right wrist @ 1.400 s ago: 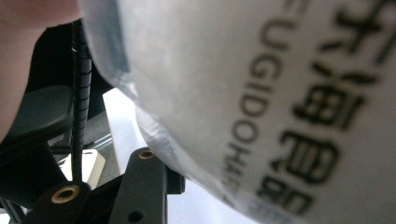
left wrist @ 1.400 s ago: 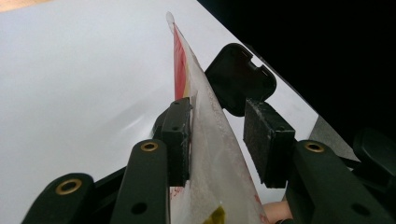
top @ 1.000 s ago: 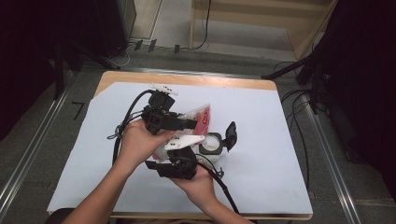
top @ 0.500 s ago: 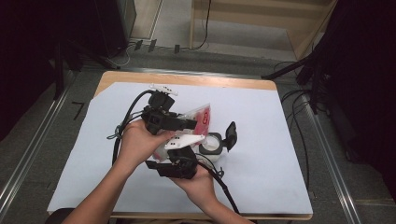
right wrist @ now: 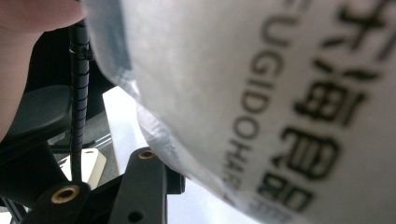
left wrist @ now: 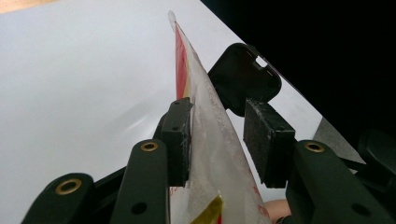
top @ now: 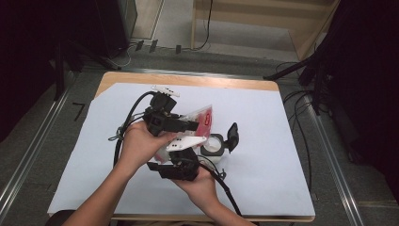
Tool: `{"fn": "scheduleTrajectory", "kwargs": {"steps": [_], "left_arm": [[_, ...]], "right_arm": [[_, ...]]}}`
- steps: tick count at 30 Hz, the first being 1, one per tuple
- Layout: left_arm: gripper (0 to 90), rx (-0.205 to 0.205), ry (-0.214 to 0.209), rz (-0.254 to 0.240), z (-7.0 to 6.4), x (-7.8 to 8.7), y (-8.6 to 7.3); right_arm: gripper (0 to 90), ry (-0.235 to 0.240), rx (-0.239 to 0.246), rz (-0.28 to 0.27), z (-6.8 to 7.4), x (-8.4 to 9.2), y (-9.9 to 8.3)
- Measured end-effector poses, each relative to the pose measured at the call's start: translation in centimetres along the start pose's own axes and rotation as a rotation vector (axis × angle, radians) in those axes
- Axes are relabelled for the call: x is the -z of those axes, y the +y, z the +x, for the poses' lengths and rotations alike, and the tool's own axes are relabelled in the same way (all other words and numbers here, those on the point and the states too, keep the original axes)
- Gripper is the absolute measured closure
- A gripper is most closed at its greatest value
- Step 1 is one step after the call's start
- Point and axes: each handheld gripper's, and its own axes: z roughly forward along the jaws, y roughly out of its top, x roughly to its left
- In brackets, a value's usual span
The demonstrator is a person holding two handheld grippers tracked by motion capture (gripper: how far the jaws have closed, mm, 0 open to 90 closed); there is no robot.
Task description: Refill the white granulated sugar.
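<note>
A clear plastic pouch [top: 203,117] with red print hangs above the middle of the table, between my two grippers. My left gripper [top: 190,126] holds its upper part; in the left gripper view the pouch [left wrist: 210,154] stands edge-on between the two pads, pressed by them. My right gripper [top: 180,155] comes up from below at the pouch's lower end. In the right gripper view the pouch [right wrist: 261,93], with black lettering, lies close over one black finger [right wrist: 144,186] and hides the other. A small round white container [top: 211,145] with its black flip lid [top: 232,134] open stands just right of the grippers.
A white sheet [top: 282,141] covers the wooden table [top: 188,79]. Black cables trail from both grippers toward the near edge. Dark equipment and floor cables surround the table. The open lid [left wrist: 243,79] shows behind the pouch in the left gripper view.
</note>
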Motion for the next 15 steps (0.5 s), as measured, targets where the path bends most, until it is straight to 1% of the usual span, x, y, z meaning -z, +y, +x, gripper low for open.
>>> {"fn": "scheduleTrajectory", "kwargs": {"steps": [5, 6, 8, 12, 15], "left_arm": [[62.7, 0.000, 0.000, 0.004, -0.01, -0.07, -0.04], [62.7, -0.006, 0.005, 0.015, -0.02, -0.08, -0.04], [62.7, -0.003, 0.004, 0.017, -0.04, -0.12, -0.04], [62.7, -0.001, -0.002, 0.010, -0.01, -0.15, -0.07], [62.6, -0.003, 0.001, 0.013, -0.02, -0.13, -0.06]], "right_arm": [[63.6, -0.003, -0.001, 0.001, 0.02, -0.02, -0.04], [63.6, -0.004, -0.004, 0.000, 0.04, -0.03, -0.08], [63.6, -0.009, -0.004, 0.000, 0.03, -0.03, -0.17], [63.6, -0.008, -0.004, 0.000, 0.02, -0.02, -0.17], [63.6, -0.007, -0.003, 0.001, 0.01, -0.01, -0.17]]}}
